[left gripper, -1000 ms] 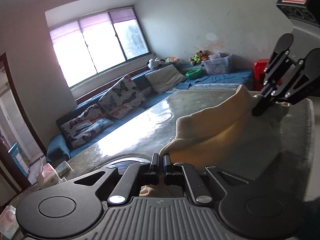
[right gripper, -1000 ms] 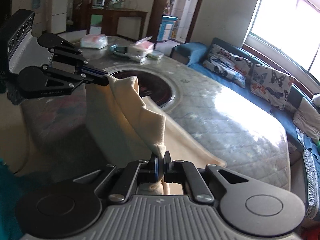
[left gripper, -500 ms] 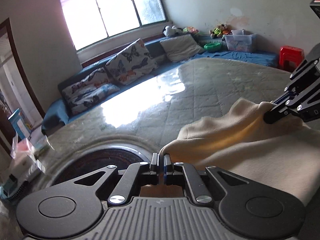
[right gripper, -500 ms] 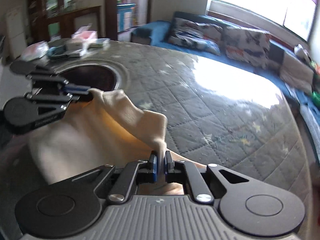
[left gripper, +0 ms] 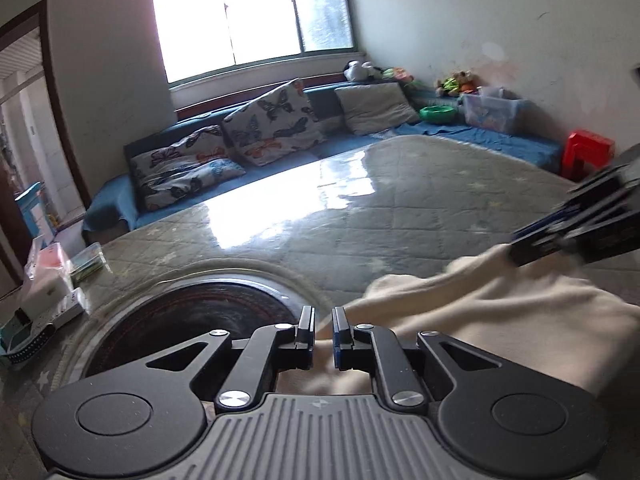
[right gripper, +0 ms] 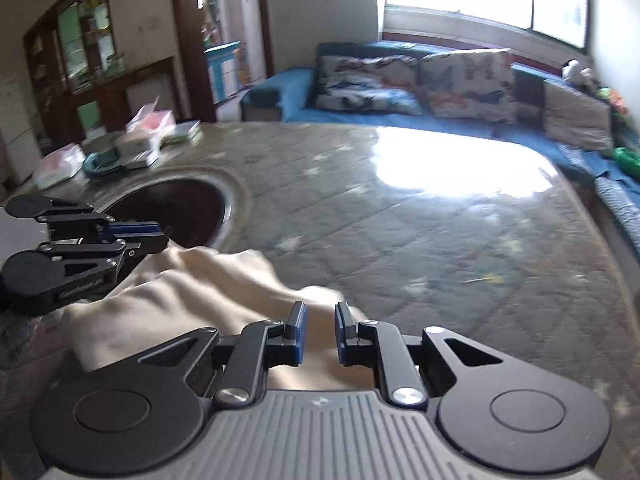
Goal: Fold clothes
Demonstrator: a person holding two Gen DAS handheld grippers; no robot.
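Both tongs are standing parted right now, and neither is pinching anything. You are holding the left gripper point(left gripper: 323, 330) low over the near-left end of the cream garment point(left gripper: 500, 320), its two blue-padded fingers set apart with only a strip of cloth showing in the gap beneath them; the right-wrist view is showing that same tool from the side, and its fingers seem to be lying just over the cloth's edge by the round dark inset point(right gripper: 176, 210) in the quilted table cover point(right gripper: 420, 240). Further right, you are keeping the right gripper point(right gripper: 318, 330) likewise spread, hovering over the garment's near-right part with no fabric between the pads. The garment itself is lying on the cover as a bunched, doubled-looking heap, ridged and wrinkled along its far edge, just beside the inset and well apart from the packets point(right gripper: 148, 136) at the table's far-left corner. As a judgement, this is looking like a fold just laid down and let go, though the heap is staying too rumpled to call neat, and whether more folds are wanted is not something these views are settling: part of the cloth is lying hidden under both tools. Beyond the table, the blue couch with butterfly cushions point(left gripper: 276, 120) is sitting idle.
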